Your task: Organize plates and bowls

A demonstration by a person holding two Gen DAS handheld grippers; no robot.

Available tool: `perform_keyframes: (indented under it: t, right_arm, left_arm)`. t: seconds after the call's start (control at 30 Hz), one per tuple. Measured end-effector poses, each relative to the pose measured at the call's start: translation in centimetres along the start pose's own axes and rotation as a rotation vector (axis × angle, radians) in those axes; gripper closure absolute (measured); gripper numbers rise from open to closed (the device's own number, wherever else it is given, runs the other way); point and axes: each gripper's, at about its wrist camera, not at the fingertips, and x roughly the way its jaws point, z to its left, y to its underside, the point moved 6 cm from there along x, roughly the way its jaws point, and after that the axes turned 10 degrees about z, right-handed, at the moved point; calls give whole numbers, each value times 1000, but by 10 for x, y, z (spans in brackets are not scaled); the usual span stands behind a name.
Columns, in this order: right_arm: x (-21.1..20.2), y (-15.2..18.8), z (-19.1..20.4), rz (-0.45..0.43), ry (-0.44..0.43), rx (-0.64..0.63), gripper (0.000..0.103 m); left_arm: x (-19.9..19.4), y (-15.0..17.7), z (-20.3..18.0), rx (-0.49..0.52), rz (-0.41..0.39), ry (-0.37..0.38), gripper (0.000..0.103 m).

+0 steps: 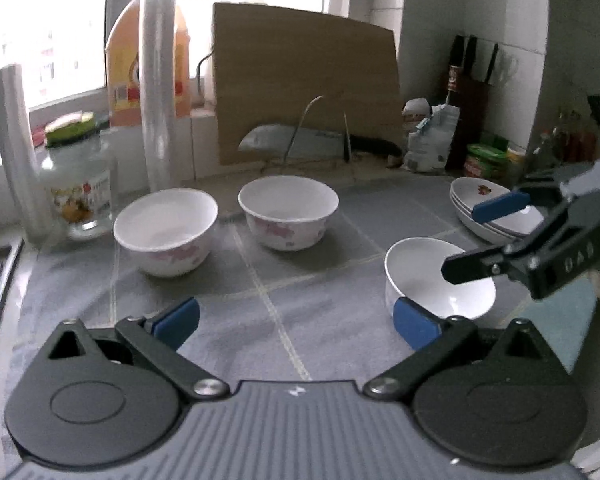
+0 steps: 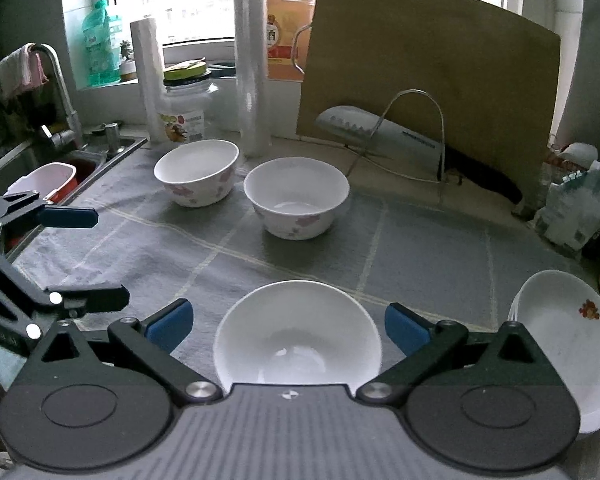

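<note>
Two white bowls with pink flowers stand side by side on the grey cloth, the left one [image 1: 166,230] [image 2: 197,178] and the right one [image 1: 289,212] [image 2: 297,198]. A plain white bowl [image 1: 432,280] [image 2: 298,338] stands nearer. A stack of white plates [image 1: 496,212] [image 2: 568,340] sits at the right. My left gripper [image 1: 296,322] is open and empty above the cloth. My right gripper [image 2: 286,326] is open, its blue pads either side of the plain bowl, not touching it. It also shows in the left wrist view [image 1: 480,236] over that bowl.
A cutting board [image 1: 308,80] leans at the back with a knife [image 2: 380,130] and wire rack before it. Plastic-wrap rolls [image 2: 252,60], a jar [image 1: 78,184] and oil bottles [image 1: 148,52] line the windowsill. A sink [image 2: 40,160] lies left. Packets and a knife block [image 1: 468,92] stand right.
</note>
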Motion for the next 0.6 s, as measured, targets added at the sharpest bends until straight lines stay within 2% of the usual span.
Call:
perform_keyframes:
  t: [0.17, 0.27, 0.37, 0.6]
  right_arm:
    - [0, -4, 3, -2, 16, -23, 0]
    - [3, -9, 1, -7, 15, -47, 0]
    - [10, -15, -4, -12, 12, -68, 0]
    - [25, -31, -16, -36, 4, -113, 0]
  left_arm:
    - [-5, -9, 15, -20, -17, -64, 1]
    - [-3, -19, 17, -26, -30, -70, 1]
    - [3, -33, 21, -36, -26, -127, 1]
    - [23, -60, 28, -68, 10, -132, 1]
